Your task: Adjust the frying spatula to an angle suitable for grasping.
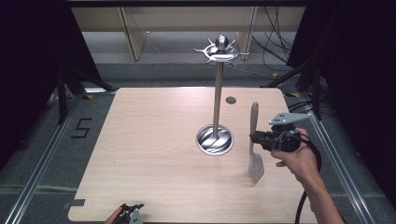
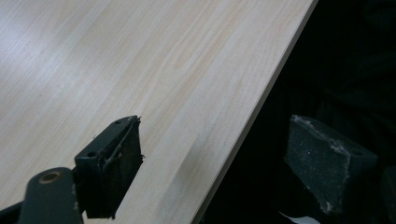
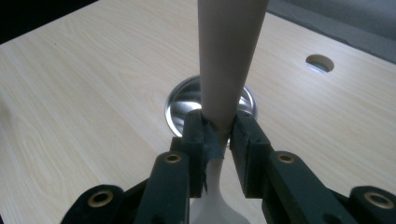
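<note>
Our right gripper (image 3: 217, 135) is pinching the spatula (image 1: 254, 149) at the narrow neck where the pale handle meets the blade; in the right gripper view both black jaws press against the handle from either side, low in the frame's centre. Our left gripper (image 2: 210, 158) has its jaws spread wide with nothing between them: one jaw sits over the wooden table (image 2: 140, 56) at the lower left of its own view, the other hangs past the table's edge at the lower right. In the high view that left gripper (image 1: 130, 213) peeks in at the bottom edge, left of centre.

Moving up the high view, we see the spatula held upright at the right of the frame, handle pointing up, metal blade hanging down close to the tabletop; whether the blade's tip touches the wood we cannot tell. Our right hand (image 1: 299, 161) grips the tool just to its right.

Beyond it, near the frame's middle, stands a utensil stand (image 1: 217, 93): round shiny base, slim pole, and a crown of hooks at the top. A small round hole (image 1: 230, 100) in the table lies farther back.
</note>
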### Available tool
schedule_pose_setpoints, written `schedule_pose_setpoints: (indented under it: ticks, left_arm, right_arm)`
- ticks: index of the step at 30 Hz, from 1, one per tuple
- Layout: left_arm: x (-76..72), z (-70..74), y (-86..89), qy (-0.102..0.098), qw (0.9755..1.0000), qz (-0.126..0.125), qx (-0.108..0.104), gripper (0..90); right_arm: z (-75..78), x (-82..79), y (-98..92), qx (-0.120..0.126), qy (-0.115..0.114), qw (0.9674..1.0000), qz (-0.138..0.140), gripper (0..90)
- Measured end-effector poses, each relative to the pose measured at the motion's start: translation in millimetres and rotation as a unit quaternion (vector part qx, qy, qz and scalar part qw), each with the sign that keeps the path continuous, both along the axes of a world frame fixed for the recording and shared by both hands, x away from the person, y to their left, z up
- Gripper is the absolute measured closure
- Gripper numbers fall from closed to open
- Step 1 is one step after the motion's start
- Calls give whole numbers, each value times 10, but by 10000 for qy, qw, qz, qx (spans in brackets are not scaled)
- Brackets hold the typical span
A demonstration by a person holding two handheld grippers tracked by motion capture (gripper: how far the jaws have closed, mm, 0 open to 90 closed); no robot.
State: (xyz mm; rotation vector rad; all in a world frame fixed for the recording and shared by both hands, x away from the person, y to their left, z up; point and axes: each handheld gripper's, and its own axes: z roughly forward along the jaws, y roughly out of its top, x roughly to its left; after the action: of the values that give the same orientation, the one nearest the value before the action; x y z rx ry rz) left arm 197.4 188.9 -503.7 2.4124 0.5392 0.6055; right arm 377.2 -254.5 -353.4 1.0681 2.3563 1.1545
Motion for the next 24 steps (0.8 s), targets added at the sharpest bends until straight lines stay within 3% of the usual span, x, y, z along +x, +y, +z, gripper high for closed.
schedule_pose_setpoints:
  ticks: [2, 3, 4, 6, 16, 18, 20, 24]
  left_arm:
    - [1, -4, -2, -9, 10000, 22, 6, 177]
    - [-1, -1, -2, 3, 10000, 0, -3, 177]
    - [-2, 0, -2, 3, 10000, -3, -5, 177]
    - [-2, 1, -1, 0, 10000, 4, -4, 177]
    - [-2, 7, 3, -21, 10000, 6, 4, 177]
    - [-5, 10, 3, -33, 10000, 10, 14, 177]
    - [-3, 13, 6, -8, 10000, -5, 9, 177]
    - [-2, 8, 4, 15, 10000, -30, -2, 176]
  right_arm:
    - [40, -11, 17, 26, -22, 10000, -8, 767]
    - [52, -8, 27, 22, -153, 9999, -24, 767]
    - [80, -16, 36, -8, -92, 10000, -5, 767]
    - [149, -6, 66, 50, -278, 9996, -8, 767]
    - [423, 4, 245, 77, -476, 9988, 24, 766]
    - [477, 22, 289, 119, -617, 9980, 28, 767]
    - [541, 25, 325, 132, -584, 9982, 56, 766]
    - [661, 53, 364, 87, -767, 9969, 158, 767]
